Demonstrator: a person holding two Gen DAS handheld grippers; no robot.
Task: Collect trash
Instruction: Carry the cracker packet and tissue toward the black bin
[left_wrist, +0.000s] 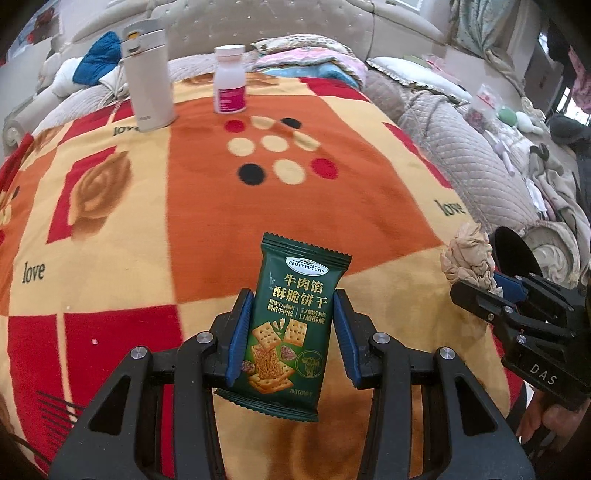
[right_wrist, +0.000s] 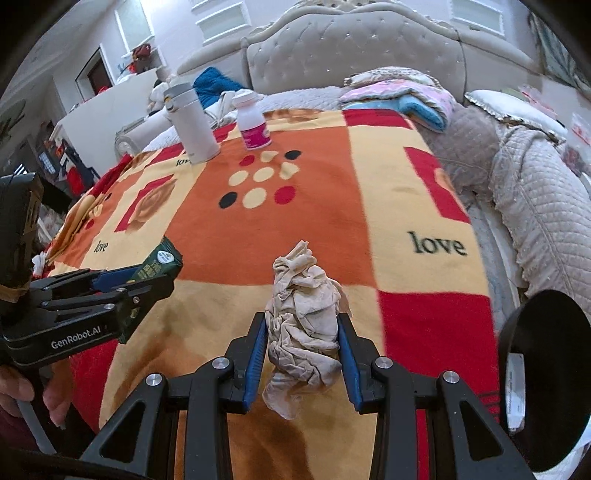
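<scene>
Both grippers are carrying trash above the bed, and the coming move is turning on where the bin lies from each.

The left gripper (left_wrist: 291, 332) is clamping a green biscuit wrapper (left_wrist: 291, 325) between its blue pads, the wrapper's long axis running forward along the fingers so that its sealed top edge is pointing toward the headboard. It is hanging over the near part of the patterned blanket (left_wrist: 184, 206), close to the near edge.

The right gripper (right_wrist: 301, 350) is pinching a crumpled beige tissue (right_wrist: 303, 321), which is bulging up and down past the pads, a loose tail drooping beneath. It too is over the near part of the blanket, just to the right of the other gripper.

A black round container (right_wrist: 546, 373) is showing at the near right edge of the bed, its dark mouth facing the right gripper's camera; it looks like the bin, though what stands inside it is hard to tell. It is lying right of both grippers, near the right one and farther from the left. So the tissue probably needs only a short swing rightward, while the wrapper would have to cross behind or after it.

A white flask (left_wrist: 149, 74) and a pill bottle (left_wrist: 231, 79) are standing upright near the far edge, well apart from both grippers.
</scene>
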